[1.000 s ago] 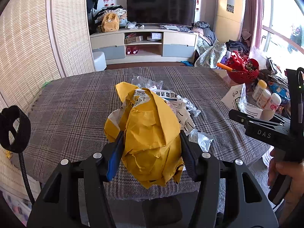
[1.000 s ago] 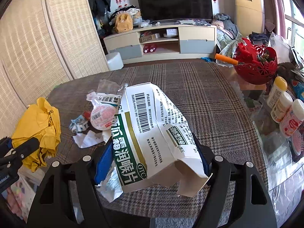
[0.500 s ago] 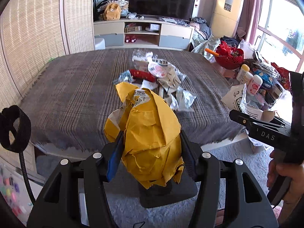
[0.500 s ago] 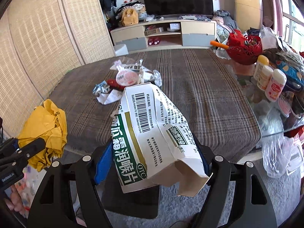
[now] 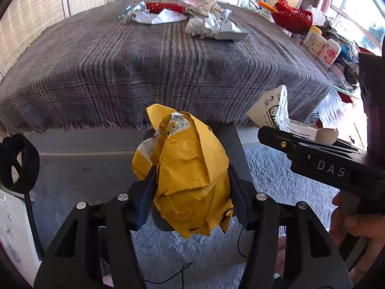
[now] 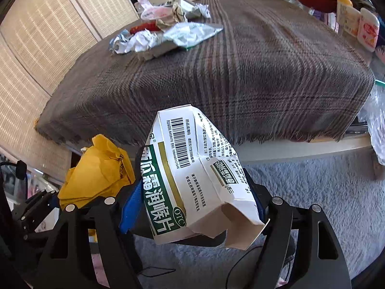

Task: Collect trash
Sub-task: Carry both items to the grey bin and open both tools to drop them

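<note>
Left gripper (image 5: 192,192) pinches a yellow wad (image 5: 190,168) at lower centre; right gripper (image 6: 192,202) clamps a crushed white box (image 6: 192,180), low centre; both hang off the table (image 5: 168,60); springy paper could slip free; more trash (image 6: 163,36) waits upper left

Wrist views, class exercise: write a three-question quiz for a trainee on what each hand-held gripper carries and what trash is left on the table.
1. True or false: the left hand-held gripper is clamped on a crumpled yellow paper bag.
2. What does the right hand-held gripper hold? A) a red basket B) a flattened white and green medicine box C) a bottle
3. Fill in: the remaining pile of wrappers lies on the ____ side of the plaid tablecloth, away from the grippers.

Key: 1 true; 2 B; 3 far
</note>
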A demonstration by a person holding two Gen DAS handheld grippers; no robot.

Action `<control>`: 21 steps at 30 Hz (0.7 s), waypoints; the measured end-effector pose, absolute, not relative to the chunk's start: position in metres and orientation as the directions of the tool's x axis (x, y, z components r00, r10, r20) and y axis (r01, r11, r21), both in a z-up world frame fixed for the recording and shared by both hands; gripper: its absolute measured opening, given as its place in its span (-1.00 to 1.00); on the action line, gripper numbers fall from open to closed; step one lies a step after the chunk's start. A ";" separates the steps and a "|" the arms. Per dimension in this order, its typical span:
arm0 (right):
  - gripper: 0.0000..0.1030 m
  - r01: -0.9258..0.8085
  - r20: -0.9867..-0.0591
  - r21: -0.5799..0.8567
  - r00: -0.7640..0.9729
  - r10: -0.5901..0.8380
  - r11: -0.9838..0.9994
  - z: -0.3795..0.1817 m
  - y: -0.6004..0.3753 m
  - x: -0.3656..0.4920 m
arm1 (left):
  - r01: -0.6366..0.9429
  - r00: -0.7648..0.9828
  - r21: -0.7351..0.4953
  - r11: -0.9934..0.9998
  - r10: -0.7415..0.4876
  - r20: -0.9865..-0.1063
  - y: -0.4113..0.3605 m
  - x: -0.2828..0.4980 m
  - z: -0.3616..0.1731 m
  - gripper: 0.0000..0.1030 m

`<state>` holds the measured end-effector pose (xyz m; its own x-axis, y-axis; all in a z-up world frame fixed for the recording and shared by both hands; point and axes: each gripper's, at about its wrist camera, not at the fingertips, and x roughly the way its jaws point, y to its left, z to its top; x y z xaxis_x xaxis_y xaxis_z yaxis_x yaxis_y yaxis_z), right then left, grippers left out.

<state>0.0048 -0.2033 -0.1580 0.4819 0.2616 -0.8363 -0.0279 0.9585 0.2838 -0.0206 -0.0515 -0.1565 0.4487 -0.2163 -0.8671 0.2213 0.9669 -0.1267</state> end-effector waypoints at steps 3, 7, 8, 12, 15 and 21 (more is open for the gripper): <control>0.46 -0.018 -0.843 0.281 0.473 0.255 0.960 -0.165 -0.202 0.010 | 0.210 0.412 -0.117 0.971 -0.196 -0.890 -0.054 -0.017 -0.175 0.05; 0.46 -0.024 -0.847 0.270 0.470 0.249 0.963 -0.166 -0.197 0.017 | 0.203 0.393 -0.102 0.974 -0.176 -0.903 -0.053 -0.014 -0.189 0.05; 0.48 -0.028 -0.848 0.265 0.470 0.246 0.964 -0.166 -0.195 0.018 | 0.202 0.391 -0.098 0.975 -0.172 -0.904 -0.052 -0.014 -0.190 0.06; 0.48 -0.032 -0.842 0.281 0.471 0.262 0.959 -0.164 -0.191 0.022 | 0.190 0.390 -0.097 0.977 -0.166 -0.906 -0.046 -0.012 -0.191 0.11; 0.54 -0.035 -0.838 0.287 0.474 0.269 0.957 -0.160 -0.191 0.024 | 0.184 0.395 -0.113 0.976 -0.179 -0.901 -0.041 -0.013 -0.186 0.26; 0.57 -0.031 -0.838 0.267 0.485 0.248 0.963 -0.155 -0.195 0.023 | 0.177 0.408 -0.100 0.979 -0.165 -0.898 -0.034 -0.017 -0.177 0.33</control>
<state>0.0225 -0.1953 -0.1553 0.4855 0.2478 -0.8384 -0.0310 0.9633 0.2667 -0.0166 -0.0339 -0.1771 0.4079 -0.1650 -0.8980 0.1766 0.9792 -0.0998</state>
